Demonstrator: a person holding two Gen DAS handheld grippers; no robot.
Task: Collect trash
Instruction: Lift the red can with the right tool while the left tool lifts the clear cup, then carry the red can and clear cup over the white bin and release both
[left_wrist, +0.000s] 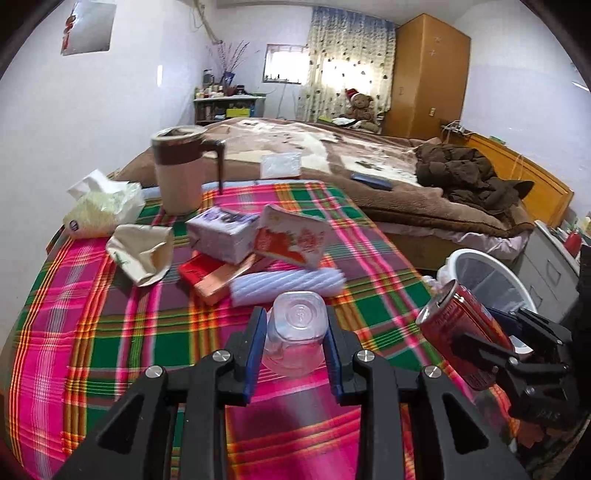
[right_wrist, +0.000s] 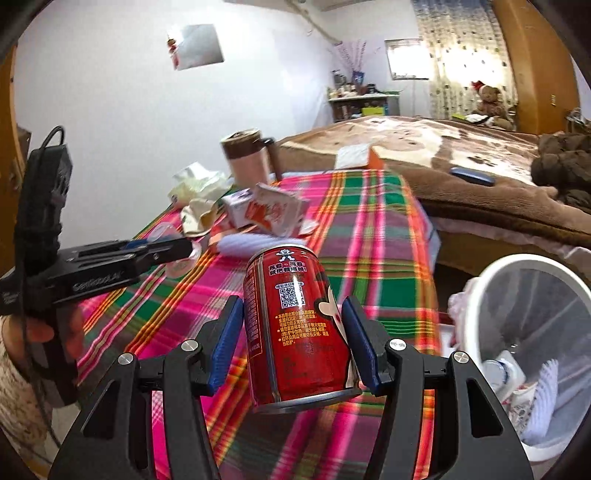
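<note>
In the left wrist view my left gripper (left_wrist: 295, 317) is shut on a clear plastic cup (left_wrist: 295, 332), its blue pads pressing both sides and its base facing the camera, above the plaid tablecloth (left_wrist: 110, 332). My right gripper (right_wrist: 291, 310) is shut on a red drink can (right_wrist: 295, 332), held tilted above the table's right edge. The can (left_wrist: 461, 332) and the right gripper (left_wrist: 484, 328) also show at the right of the left wrist view. A white trash bin (right_wrist: 476, 295) stands on the floor right of the table, with trash inside. The left gripper (right_wrist: 184, 254) appears at the left, held by a hand.
Farther back on the table lie a crumpled paper bag (left_wrist: 144, 254), a purple carton (left_wrist: 218, 236), a red-and-white carton (left_wrist: 291, 236), a white twisted tube (left_wrist: 288, 288), a tissue pack (left_wrist: 99, 206) and a lidded mug (left_wrist: 181, 173). A bed (left_wrist: 332, 147) stands behind the table.
</note>
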